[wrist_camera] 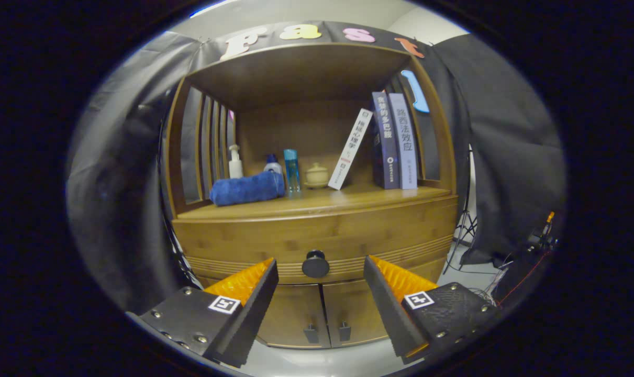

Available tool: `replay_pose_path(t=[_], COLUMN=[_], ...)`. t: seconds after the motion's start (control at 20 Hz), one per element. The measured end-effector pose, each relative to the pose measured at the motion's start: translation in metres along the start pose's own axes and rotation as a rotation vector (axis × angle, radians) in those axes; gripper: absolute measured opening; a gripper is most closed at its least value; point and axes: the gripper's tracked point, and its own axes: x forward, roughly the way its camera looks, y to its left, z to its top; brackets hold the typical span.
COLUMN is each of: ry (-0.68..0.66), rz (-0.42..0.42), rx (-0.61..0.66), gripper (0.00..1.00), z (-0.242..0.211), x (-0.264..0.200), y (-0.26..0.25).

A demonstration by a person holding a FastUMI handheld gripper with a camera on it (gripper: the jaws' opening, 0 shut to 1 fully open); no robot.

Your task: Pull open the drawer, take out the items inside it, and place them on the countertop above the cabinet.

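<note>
From the gripper view, I see my gripper (321, 272) with its two fingers wide apart, and they hold nothing. The round dark knob (315, 264) sits between the finger tips, a little beyond them, and the fingers do not touch it. The knob is on the front of the drawer (317, 238), which is closed, so I cannot see what is inside. Right above the knob is the wooden countertop (322, 201) of the cabinet (296, 314). On the countertop, up and left of the knob, lies a rolled blue towel (247, 188). Behind the towel stand a white pump bottle (235, 162) and a blue bottle (291, 170). A small cream jar (317, 175) stands just above the knob. Up and right of the knob, a white book (351, 149) leans toward two upright books (394, 141). Below the knob are two closed cabinet doors (322, 317).
</note>
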Motion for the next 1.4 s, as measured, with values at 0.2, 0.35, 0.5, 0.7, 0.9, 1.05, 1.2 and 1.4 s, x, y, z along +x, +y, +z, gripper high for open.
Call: replay_pose_path(t=[0.2,0.35,0.5,0.7,0.9,1.05,1.2,1.4], ry=[0.051,0.081,0.082,0.054,0.088,0.073,0.083,0.096], rz=[0.018,-0.018,-0.012,0.006,0.027,0.025,0.010,0.020], rx=[-0.023,-0.044,-0.024,0.176,0.020,0.050,0.036,0.017], gripper=[0.98,0.67,0.46,0.41,0.29,0.20,0.20,0.20], z=[-0.021,-0.034,-0.033,-0.029,-0.033,-0.034,-0.038,-0.042], x=[0.049,0.070,0.080,0.083,0.071,0.038,0.007,-0.029], y=[0.011,0.006,0.007,0.007,0.003,0.006,0.002,-0.001])
